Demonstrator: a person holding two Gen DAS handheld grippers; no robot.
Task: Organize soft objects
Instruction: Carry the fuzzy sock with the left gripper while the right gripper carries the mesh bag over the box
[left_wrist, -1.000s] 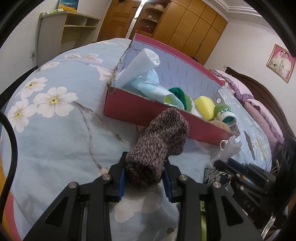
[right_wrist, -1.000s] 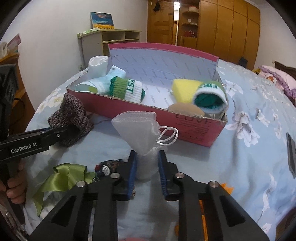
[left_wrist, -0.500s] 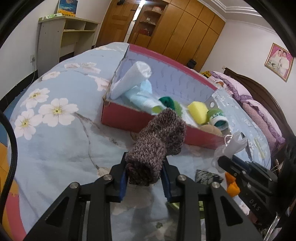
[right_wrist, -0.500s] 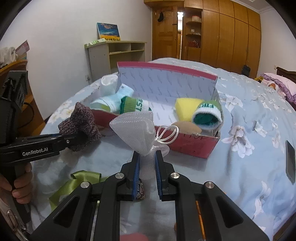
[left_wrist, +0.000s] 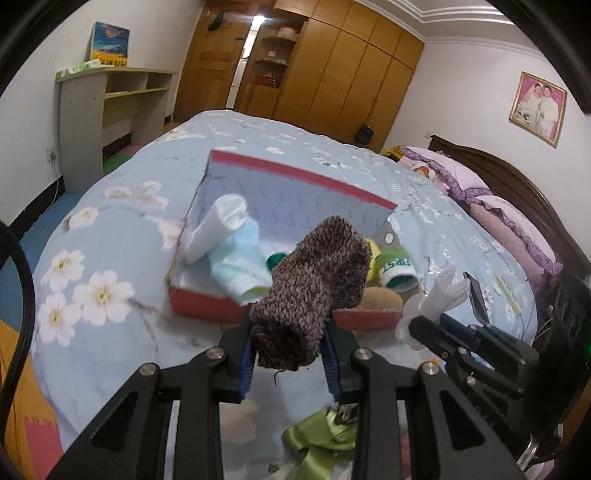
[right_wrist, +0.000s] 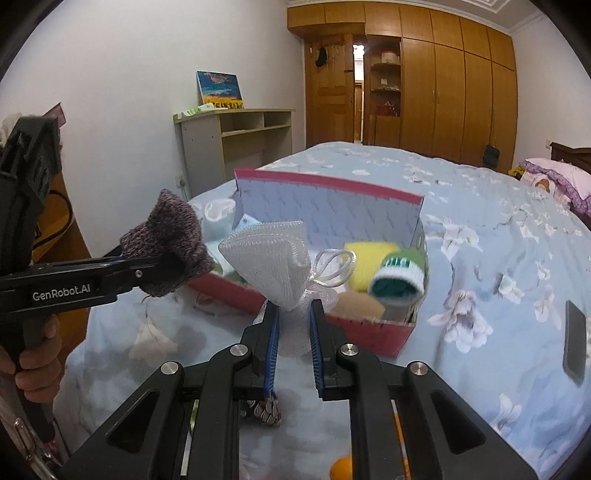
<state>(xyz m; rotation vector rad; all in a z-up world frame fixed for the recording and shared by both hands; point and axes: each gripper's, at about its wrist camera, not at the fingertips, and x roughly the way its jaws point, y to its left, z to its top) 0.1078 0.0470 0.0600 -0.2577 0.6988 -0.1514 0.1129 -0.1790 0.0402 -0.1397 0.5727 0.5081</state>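
I hold two soft things above the bed (left_wrist: 110, 332), each clear of the quilt so it can travel to the red box (right_wrist: 369, 328). My left hand-held gripper (left_wrist: 288, 354) is clamped on a brown knit sock (left_wrist: 314, 288) by its cuff; my right hand-held gripper (right_wrist: 293, 343) pinches a white face mask (right_wrist: 269, 266) at its folded end. The box, just beyond both, already holds socks and a sponge (right_wrist: 365, 266), so dropping these in looks next.

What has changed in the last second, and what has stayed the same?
Both grippers rose from the bed: the left gripper lifted the brown knitted sock, the right gripper the white face mask. Both grips stayed shut. The red box and its contents did not move.
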